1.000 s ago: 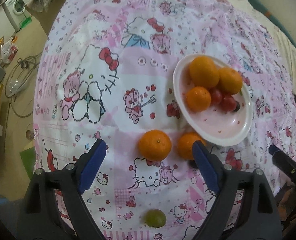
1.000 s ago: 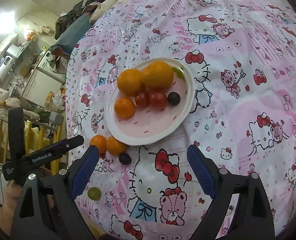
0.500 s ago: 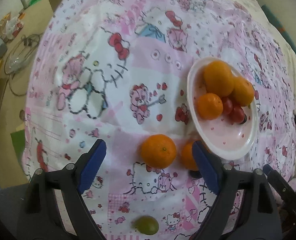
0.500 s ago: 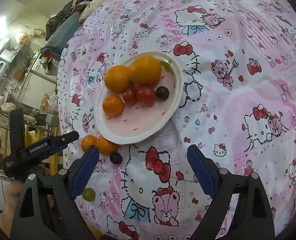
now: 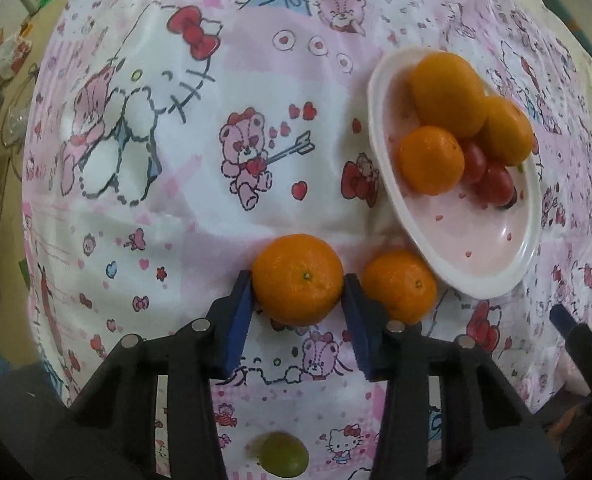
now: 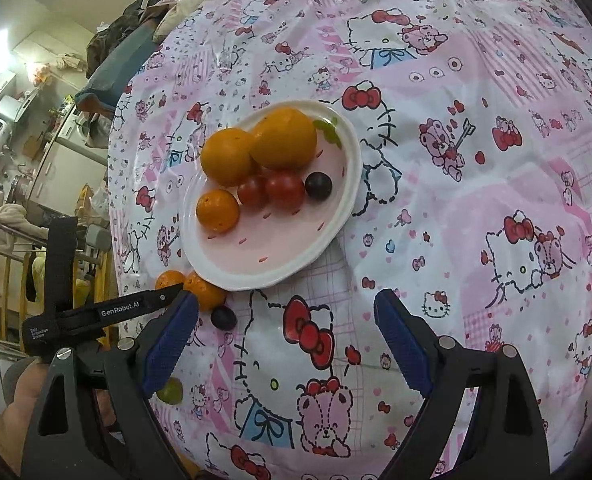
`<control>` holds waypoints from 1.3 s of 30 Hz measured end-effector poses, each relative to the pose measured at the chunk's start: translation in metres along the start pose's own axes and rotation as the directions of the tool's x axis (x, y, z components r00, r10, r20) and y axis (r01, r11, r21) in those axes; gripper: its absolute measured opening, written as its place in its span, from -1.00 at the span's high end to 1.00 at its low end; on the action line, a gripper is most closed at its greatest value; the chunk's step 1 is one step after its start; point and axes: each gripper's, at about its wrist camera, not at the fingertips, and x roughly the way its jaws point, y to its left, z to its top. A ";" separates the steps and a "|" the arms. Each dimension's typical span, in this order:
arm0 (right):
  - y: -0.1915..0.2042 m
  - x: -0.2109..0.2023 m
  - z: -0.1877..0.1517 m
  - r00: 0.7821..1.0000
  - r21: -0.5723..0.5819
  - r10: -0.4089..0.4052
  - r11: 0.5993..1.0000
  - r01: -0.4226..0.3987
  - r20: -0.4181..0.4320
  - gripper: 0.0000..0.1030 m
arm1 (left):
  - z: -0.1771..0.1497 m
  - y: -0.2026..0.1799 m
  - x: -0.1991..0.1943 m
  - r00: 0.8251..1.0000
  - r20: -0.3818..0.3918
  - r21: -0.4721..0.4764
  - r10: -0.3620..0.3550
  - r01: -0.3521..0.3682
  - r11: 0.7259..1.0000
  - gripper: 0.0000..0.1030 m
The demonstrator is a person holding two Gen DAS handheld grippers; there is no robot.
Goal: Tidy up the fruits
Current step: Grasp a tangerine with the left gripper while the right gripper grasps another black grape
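Note:
In the left wrist view my left gripper (image 5: 298, 294) is shut on a mandarin (image 5: 298, 278) that rests on the tablecloth. A second mandarin (image 5: 400, 286) lies just right of it, touching the white plate (image 5: 476, 276). The plate holds three oranges (image 5: 432, 160) and cherry tomatoes (image 5: 494, 182). In the right wrist view my right gripper (image 6: 285, 340) is open and empty above the cloth, near the plate (image 6: 223, 272). A dark grape (image 6: 222, 317) lies by its left finger.
A green grape (image 5: 281, 458) lies on the cloth beneath the left gripper; it also shows in the right wrist view (image 6: 170, 391). The table edge drops off at left to a cluttered floor. A pink Hello Kitty cloth (image 6: 476, 200) covers the table.
My left gripper moved forward and down and closed its fingers around the nearer mandarin. My right gripper drifted slightly and stayed open.

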 end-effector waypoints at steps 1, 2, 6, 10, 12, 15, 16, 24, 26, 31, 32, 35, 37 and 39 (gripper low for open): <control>0.000 0.000 0.000 1.000 0.001 0.000 1.000 0.000 -0.001 -0.78 | 0.000 -0.002 0.000 1.000 0.002 0.009 0.004 -0.004 1.000 0.24; 0.000 0.000 0.000 1.000 0.002 0.001 1.000 -0.001 -0.001 -0.78 | -0.001 -0.004 -0.001 1.000 0.005 0.014 0.007 -0.007 1.000 0.24; 0.001 -0.001 0.001 1.000 -0.008 0.000 1.000 0.000 0.000 -0.78 | -0.001 -0.007 -0.008 1.000 0.021 0.023 0.018 -0.018 1.000 0.25; 0.001 -0.001 0.000 1.000 -0.013 -0.009 1.000 0.009 -0.001 -0.78 | -0.004 -0.007 -0.027 0.998 0.068 0.040 0.016 -0.019 0.999 0.25; 0.001 0.000 -0.002 1.000 -0.015 -0.015 1.000 0.014 -0.005 -0.78 | -0.003 -0.007 -0.037 0.995 0.099 0.050 0.020 -0.025 0.998 0.25; 0.006 0.005 -0.006 1.000 -0.048 -0.019 0.999 0.018 -0.020 -0.78 | -0.003 -0.006 -0.051 0.990 0.137 0.057 0.012 -0.020 0.998 0.25; 0.010 0.007 -0.008 0.999 -0.066 -0.019 0.998 0.018 -0.025 -0.78 | -0.001 -0.005 -0.054 0.990 0.144 0.057 0.008 -0.016 0.998 0.25; 0.054 0.056 -0.035 0.990 -0.276 -0.060 0.961 0.022 -0.130 -0.72 | 0.002 0.005 -0.066 0.986 0.168 0.026 -0.008 0.004 1.000 0.25; 0.067 0.070 -0.042 0.985 -0.349 -0.092 0.937 0.035 -0.148 -0.68 | 0.001 0.010 -0.066 0.987 0.163 0.019 -0.008 0.004 1.000 0.24; 0.084 0.092 -0.051 0.980 -0.448 -0.150 0.891 0.077 -0.129 -0.57 | 0.001 0.018 -0.064 0.988 0.152 0.001 -0.006 0.006 1.000 0.24; 0.085 0.094 -0.050 0.980 -0.452 -0.152 0.888 0.080 -0.125 -0.53 | 0.002 0.019 -0.063 0.989 0.150 -0.002 -0.006 0.007 1.000 0.24; 0.086 0.097 -0.047 0.980 -0.468 -0.167 0.879 0.097 -0.109 -0.13 | 0.003 0.020 -0.062 0.989 0.146 -0.005 -0.009 0.010 1.000 0.24; 0.084 0.095 -0.045 0.981 -0.453 -0.159 0.887 0.092 -0.113 0.11 | 0.003 0.020 -0.061 0.989 0.146 -0.003 -0.011 0.011 1.000 0.24; 0.080 0.093 -0.043 0.983 -0.422 -0.111 0.906 0.040 -0.144 0.39 | 0.004 0.019 -0.061 0.989 0.145 0.001 -0.012 0.012 1.000 0.24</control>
